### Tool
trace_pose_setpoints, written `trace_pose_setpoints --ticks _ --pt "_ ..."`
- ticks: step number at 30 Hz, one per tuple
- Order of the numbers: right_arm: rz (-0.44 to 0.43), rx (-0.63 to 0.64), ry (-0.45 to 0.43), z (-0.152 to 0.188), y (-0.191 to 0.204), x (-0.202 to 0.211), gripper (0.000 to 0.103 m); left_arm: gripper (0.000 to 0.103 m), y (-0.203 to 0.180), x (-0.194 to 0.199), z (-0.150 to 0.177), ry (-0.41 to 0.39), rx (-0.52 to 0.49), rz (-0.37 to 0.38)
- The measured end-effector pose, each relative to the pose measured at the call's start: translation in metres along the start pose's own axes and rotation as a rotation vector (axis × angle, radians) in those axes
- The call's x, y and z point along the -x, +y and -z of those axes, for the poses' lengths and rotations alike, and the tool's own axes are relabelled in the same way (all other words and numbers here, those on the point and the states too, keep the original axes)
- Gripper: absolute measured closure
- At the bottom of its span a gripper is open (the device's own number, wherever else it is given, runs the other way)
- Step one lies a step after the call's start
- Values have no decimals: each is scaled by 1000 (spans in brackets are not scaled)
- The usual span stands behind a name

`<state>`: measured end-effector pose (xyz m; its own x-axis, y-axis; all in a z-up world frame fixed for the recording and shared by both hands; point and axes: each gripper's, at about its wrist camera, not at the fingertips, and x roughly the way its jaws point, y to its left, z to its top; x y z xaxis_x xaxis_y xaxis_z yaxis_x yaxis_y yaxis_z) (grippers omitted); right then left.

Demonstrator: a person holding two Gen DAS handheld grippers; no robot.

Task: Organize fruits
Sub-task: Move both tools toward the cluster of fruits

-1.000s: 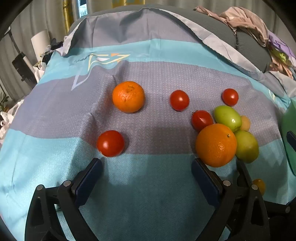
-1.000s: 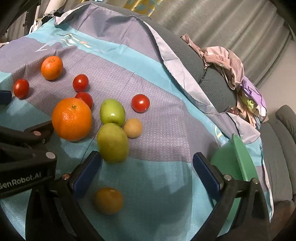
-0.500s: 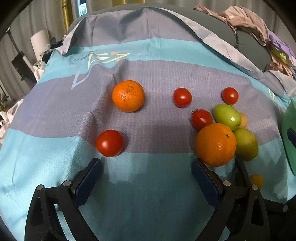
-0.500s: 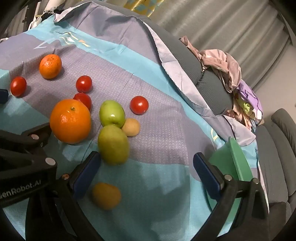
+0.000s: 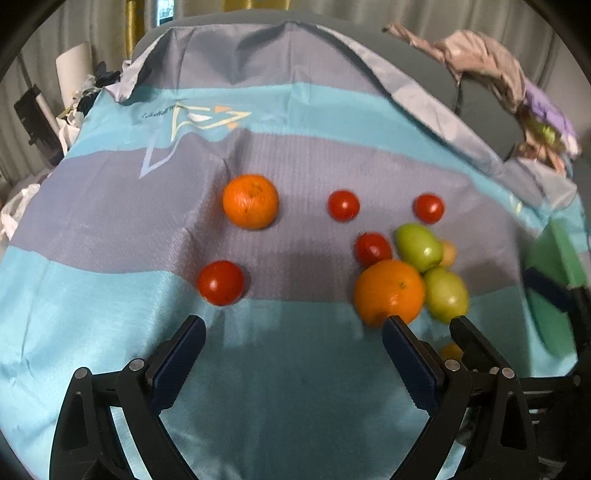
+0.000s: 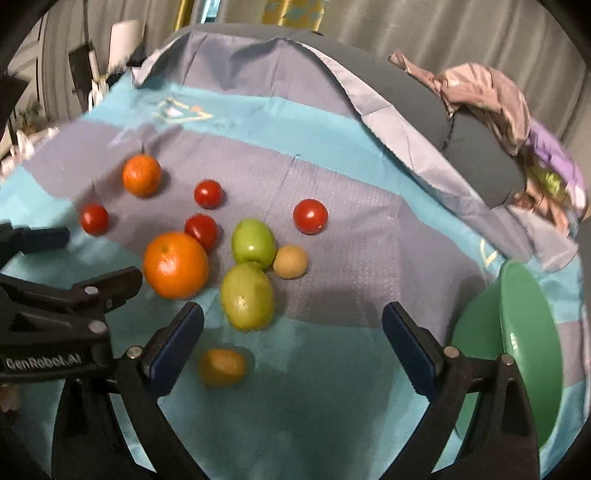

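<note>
right wrist view: my right tool (image 6: pixel 291 328) gapes wide, empty, like my left tool (image 5: pixel 291 345). nearest lies the small orange fruit (image 6: pixel 221 366); i'd drop straight over it, then carry right to the green bowl (image 6: pixel 524 332).

Oranges (image 6: pixel 175 265), tomatoes (image 6: pixel 310 216), green apples (image 6: pixel 253 243) loose (mostly clustered) on striped cloth (image 6: pixel 369 229)

Grey curtains (image 6: pixel 424 33) across the back w/ a yellow drape (image 5: pixel 135 26) at left; light is dim. Grey sofa (image 6: pixel 476 147) under a blue/grey striped sheet (image 5: pixel 295 110), w/ a heap of clothes (image 6: pixel 495 96) on its back at right. At far left, a white roll (image 5: pixel 72 77) & clutter, too blurry to tell.
</note>
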<state>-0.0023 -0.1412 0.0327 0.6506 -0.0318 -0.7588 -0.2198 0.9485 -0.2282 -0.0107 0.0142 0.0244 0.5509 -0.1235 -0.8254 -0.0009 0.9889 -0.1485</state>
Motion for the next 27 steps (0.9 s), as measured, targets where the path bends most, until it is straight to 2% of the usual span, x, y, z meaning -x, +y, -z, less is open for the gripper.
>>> trace_pose_setpoints --ticks 5,19,27 --pt "-52 -64 -14 -3 -13 4 6 6 3 12 -7 -36 0 20" --pt "-262 -216 -26 -10 -33 14 8 6 1 20 -11 -44 -27 65" --pt "-287 -240 -37 -11 -35 20 11 6 -1 24 -12 -52 -29 62"
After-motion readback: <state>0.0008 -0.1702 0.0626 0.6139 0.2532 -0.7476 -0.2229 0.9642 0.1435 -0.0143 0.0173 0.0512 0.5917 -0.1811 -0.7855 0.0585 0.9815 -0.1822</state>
